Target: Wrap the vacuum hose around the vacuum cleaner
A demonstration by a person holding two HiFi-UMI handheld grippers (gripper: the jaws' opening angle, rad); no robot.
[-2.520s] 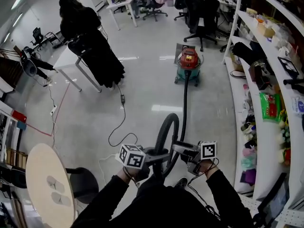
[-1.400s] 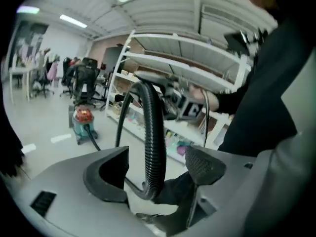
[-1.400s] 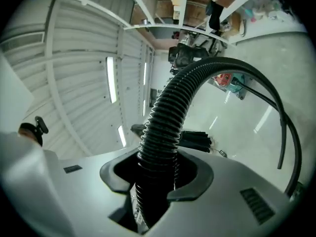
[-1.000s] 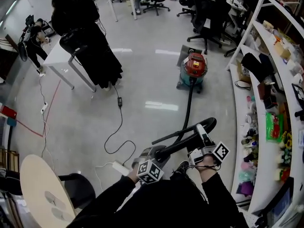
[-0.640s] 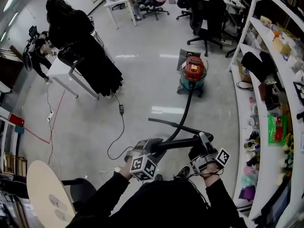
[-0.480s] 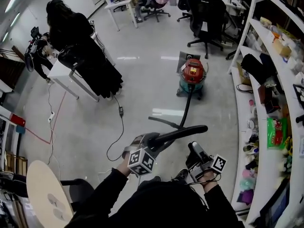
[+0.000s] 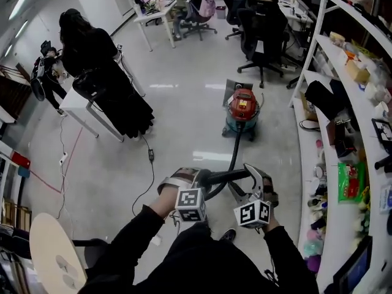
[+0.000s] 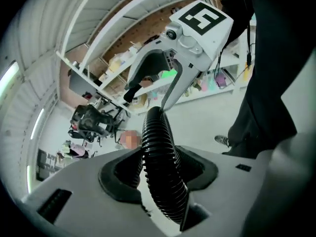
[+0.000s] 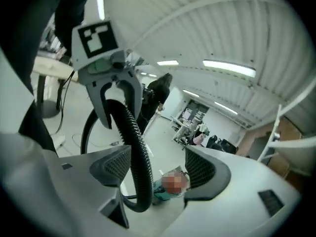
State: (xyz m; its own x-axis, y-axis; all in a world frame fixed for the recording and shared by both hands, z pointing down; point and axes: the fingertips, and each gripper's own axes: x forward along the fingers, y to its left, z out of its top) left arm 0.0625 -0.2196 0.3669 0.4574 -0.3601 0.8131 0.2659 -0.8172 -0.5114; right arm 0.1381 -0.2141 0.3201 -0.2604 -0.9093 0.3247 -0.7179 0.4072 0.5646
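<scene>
The vacuum cleaner [image 7: 242, 110], red-topped with a teal body, stands on the floor ahead. Its black ribbed hose [image 7: 233, 150] runs back to my hands. My left gripper [image 7: 201, 177] is shut on the hose [image 8: 160, 154], which fills the gap between its pads; its jaws have just been opening a little. Close to its right, my right gripper [image 7: 245, 182] stands open, its jaws having just been opening wide. In the right gripper view the hose [image 9: 134, 152] lies between the jaws against the left one, with a gap on the other side.
A person in black [image 7: 98, 54] stands at a white table [image 7: 78, 100] to the left. Curved shelves [image 7: 334, 164] full of goods line the right side. Office chairs [image 7: 260, 32] stand beyond the vacuum. A cable [image 7: 150, 164] lies on the floor; a round table [image 7: 52, 250] is at lower left.
The right gripper let go of the hose and dropped below it, then came back beside the left gripper with the hose between its open jaws. The left gripper kept hold of the hose.
</scene>
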